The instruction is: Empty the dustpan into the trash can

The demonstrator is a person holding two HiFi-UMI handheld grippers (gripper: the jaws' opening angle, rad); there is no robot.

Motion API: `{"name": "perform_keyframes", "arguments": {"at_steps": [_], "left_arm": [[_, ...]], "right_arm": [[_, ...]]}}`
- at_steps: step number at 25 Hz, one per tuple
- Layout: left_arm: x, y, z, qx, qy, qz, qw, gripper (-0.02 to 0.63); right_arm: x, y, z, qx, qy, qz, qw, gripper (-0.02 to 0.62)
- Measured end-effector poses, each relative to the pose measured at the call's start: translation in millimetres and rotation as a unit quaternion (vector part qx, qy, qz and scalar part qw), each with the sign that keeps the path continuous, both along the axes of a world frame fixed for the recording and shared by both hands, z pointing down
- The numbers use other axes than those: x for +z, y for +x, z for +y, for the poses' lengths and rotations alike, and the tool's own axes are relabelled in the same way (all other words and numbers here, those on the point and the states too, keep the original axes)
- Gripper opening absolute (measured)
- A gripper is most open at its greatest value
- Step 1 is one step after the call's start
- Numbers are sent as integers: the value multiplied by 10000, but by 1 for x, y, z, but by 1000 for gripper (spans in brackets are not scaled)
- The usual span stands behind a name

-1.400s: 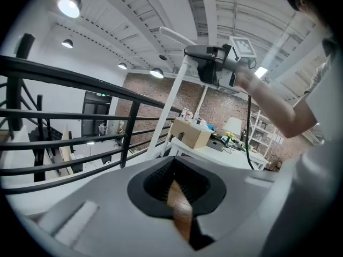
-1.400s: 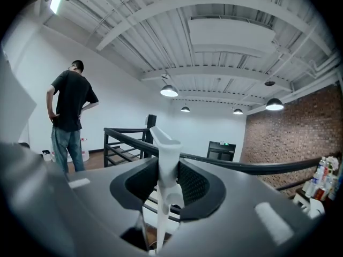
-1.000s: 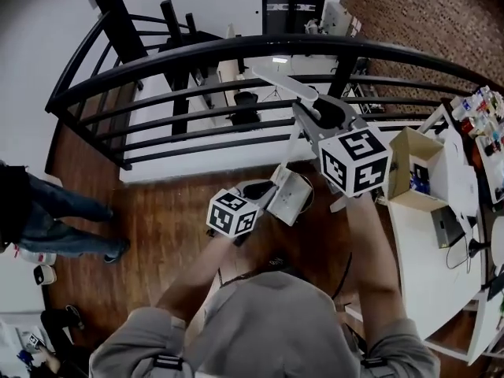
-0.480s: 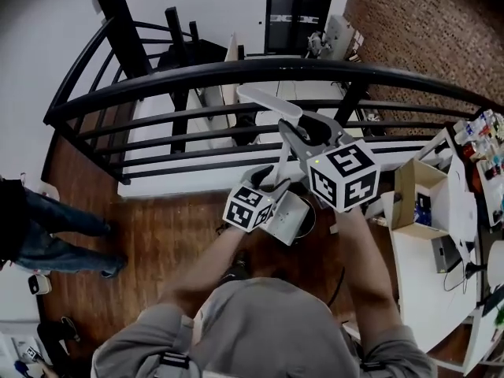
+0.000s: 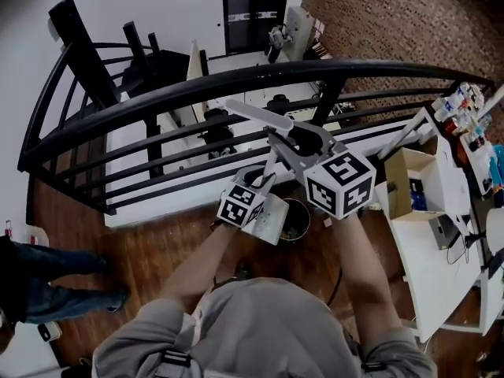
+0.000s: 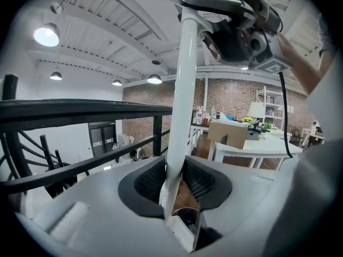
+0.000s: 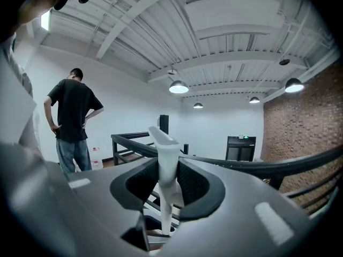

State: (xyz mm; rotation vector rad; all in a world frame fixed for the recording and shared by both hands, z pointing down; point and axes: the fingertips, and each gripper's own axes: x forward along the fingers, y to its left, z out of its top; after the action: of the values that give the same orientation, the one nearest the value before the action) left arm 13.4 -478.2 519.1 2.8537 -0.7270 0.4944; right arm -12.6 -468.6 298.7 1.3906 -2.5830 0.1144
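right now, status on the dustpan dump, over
left gripper jaws just closed low on the dustpan handle, right gripper clamped near its top. pan beside the trash can. railing close ahead.

Right gripper — fingers clamped, arm outstretched

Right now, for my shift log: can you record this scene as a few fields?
Left gripper: jaws have just been closing, now on the dustpan, low on its handle
Right gripper: shut on handle's upper part
Dustpan: pan tilted beside trash can
Trash can: on wood floor by black railing
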Motion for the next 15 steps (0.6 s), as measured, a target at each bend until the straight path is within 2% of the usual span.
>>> {"name": "perform_keyframes", "arguments": {"at_steps": [4,8,15], "left_arm": [[-1,6,-4,256,32,57,9996,98],[-4,20,-3,560,151,-111,9983,98],[-8,70,21,1043,297,-350,9935,98]], "right_arm": [[0,4,-4,36,93,-27,9999,107],[-4,20,-2,184,173,-139,9996,107],[-8,84,29,596,305,-512,9964,107]]}}
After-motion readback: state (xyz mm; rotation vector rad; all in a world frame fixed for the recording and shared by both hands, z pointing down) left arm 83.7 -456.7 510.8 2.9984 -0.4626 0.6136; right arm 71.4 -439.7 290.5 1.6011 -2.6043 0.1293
